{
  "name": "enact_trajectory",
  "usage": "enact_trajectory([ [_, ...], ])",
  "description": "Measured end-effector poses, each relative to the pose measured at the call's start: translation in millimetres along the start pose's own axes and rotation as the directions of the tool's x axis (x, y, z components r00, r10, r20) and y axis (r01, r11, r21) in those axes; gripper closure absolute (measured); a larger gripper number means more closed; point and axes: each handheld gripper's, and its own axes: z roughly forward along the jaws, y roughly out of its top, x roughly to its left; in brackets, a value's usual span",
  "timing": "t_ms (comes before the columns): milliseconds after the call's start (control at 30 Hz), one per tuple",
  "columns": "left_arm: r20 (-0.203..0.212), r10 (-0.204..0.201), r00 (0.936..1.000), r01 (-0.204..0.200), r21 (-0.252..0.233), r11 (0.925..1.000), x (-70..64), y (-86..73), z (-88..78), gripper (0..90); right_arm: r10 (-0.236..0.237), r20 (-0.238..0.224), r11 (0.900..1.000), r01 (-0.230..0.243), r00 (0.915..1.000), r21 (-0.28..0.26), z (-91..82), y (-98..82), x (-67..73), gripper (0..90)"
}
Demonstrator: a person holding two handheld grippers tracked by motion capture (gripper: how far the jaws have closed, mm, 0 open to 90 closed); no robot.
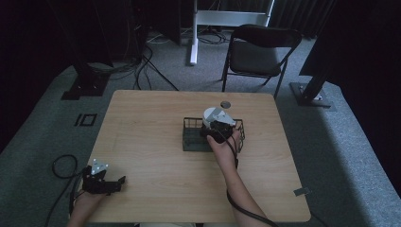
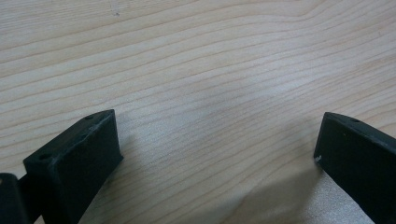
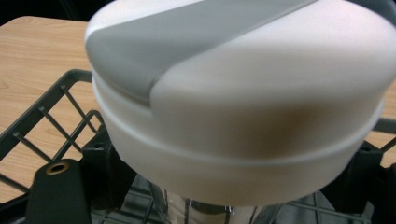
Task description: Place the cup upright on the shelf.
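— Where's the bottle (image 1: 210, 115) right now?

— Upright inside the wire basket (image 1: 191, 140), toward its 1 o'clock corner, a little right of the table (image 1: 142, 142) centre. Its white lid (image 3: 243, 93) looms close in the right gripper view, clear body below.

— And the right gripper (image 1: 216, 132)?

— At the bottle from the 6 o'clock side, jaws either side just under the lid. They look clenched on it, though the lid hides the contact, so I can't tell for sure.

— The left gripper (image 1: 115, 184)?

— Down at 7 o'clock, jaws spread wide over bare wood, holding nothing.

— So which step?

— Placing or lifting, I'd judge. Next needs a straight vertical move clear of the basket wires.
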Motion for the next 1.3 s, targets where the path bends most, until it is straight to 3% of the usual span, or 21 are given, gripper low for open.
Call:
enact_trajectory([
  [433,0.000,0.000,1.0000,0.000,0.000,1.0000,0.0,0.0,0.0,0.5,-0.022,0.014,1.000,0.022,0.9997,0.004,-0.5,-2.6,1.4,18.0],
  [667,0.000,0.000,1.0000,0.000,0.000,1.0000,0.0,0.0,0.0,0.5,-0.035,-0.033,0.999,0.035,0.9988,-0.011,-3.6,-9.5,-1.5,12.9],
  [1000,0.000,0.000,1.0000,0.000,0.000,1.0000,0.0,0.0,0.0,0.5,-0.024,-0.059,0.999,0.022,0.9979,-0.042,-5.8,-18.0,-5.8,12.1],
  [1300,0.000,0.000,1.0000,0.000,0.000,1.0000,0.0,0.0,0.0,0.5,-0.015,-0.138,0.997,0.005,0.9904,-0.078,-9.6,-21.4,-14.3,12.6],
])
